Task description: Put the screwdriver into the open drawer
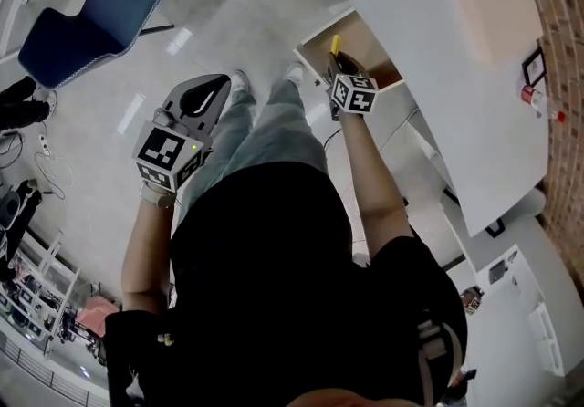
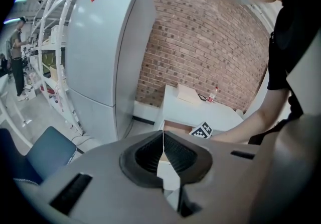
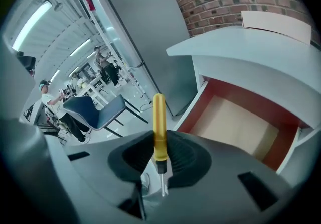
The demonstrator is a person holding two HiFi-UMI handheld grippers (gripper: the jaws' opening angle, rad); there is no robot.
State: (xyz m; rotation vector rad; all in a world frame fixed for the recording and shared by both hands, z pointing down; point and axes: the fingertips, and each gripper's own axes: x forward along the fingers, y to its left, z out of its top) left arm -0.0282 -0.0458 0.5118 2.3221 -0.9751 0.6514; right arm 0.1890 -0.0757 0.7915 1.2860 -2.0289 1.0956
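Your right gripper (image 3: 159,153) pinches the screwdriver (image 3: 159,117) by its yellow handle, handle leading, just beside the open drawer (image 3: 235,127), likely for a drop-in. Left gripper (image 2: 163,155): 2 jaws pressed together, empty, off to the side.

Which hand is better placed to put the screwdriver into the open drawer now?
Right. The right tool grips the yellow screwdriver right at the open drawer. The left tool is shut, empty, over the floor away from it.
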